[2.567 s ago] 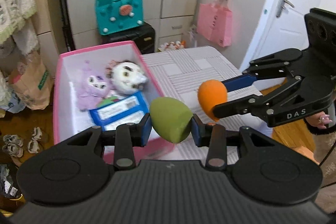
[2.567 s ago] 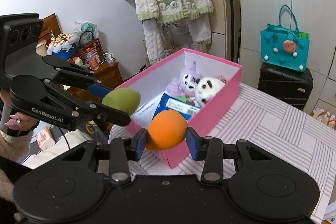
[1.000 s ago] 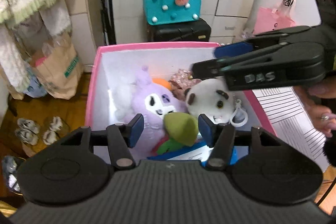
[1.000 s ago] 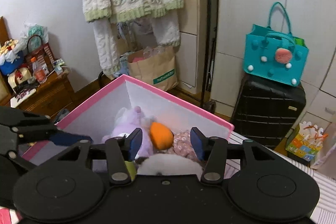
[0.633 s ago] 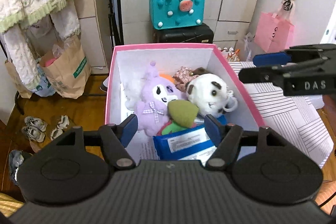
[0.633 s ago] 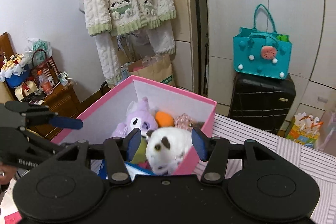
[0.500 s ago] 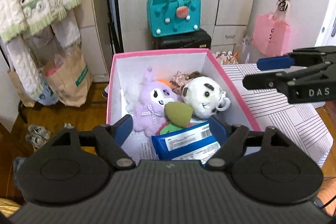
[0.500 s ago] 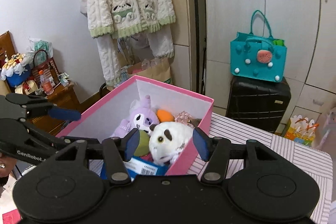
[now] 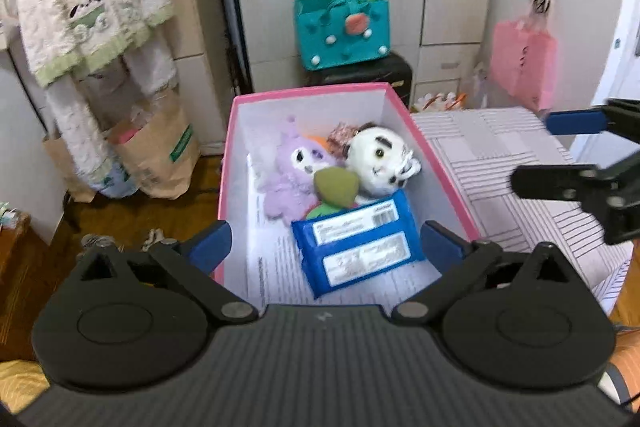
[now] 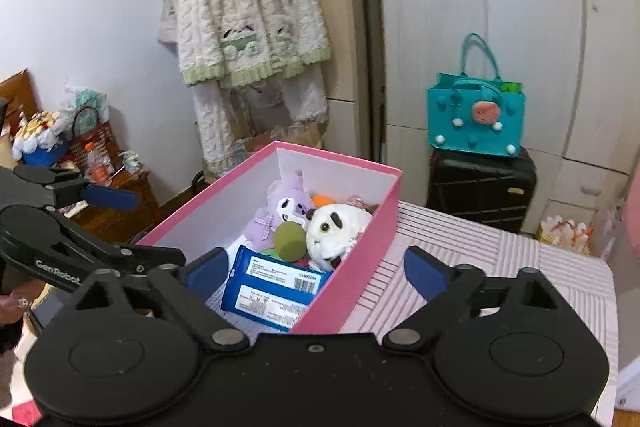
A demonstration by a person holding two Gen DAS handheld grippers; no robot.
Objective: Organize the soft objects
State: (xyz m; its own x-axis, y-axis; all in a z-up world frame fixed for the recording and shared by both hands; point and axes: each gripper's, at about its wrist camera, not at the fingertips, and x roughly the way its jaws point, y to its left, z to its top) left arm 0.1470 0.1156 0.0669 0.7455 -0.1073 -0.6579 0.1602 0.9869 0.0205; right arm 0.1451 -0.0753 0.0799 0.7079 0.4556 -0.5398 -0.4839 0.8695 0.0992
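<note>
A pink box point(image 9: 308, 93) point(image 10: 352, 267) stands on the striped table. Inside lie a purple plush point(image 9: 294, 169) point(image 10: 282, 211), a white panda plush point(image 9: 378, 163) point(image 10: 334, 229), a green sponge point(image 9: 335, 187) point(image 10: 290, 241), an orange sponge point(image 9: 318, 142) point(image 10: 323, 201) mostly hidden behind the plushes, and a blue wipes pack point(image 9: 358, 245) point(image 10: 276, 287). My left gripper point(image 9: 326, 247) is open and empty above the box's near end. My right gripper point(image 10: 316, 273) is open and empty beside the box; it also shows in the left wrist view point(image 9: 576, 151).
The striped table point(image 9: 500, 155) point(image 10: 500, 267) stretches right of the box. A teal bag point(image 9: 342, 27) point(image 10: 476, 119) sits on a black suitcase point(image 10: 480, 187). A pink bag point(image 9: 524, 67) hangs on a door. A cream cardigan point(image 10: 248, 7) hangs at the left, paper bags point(image 9: 156, 151) below.
Both grippers let the green and orange sponges go into the box, opened wide, and pulled back and up from it. The sponges now lie among the plushes.
</note>
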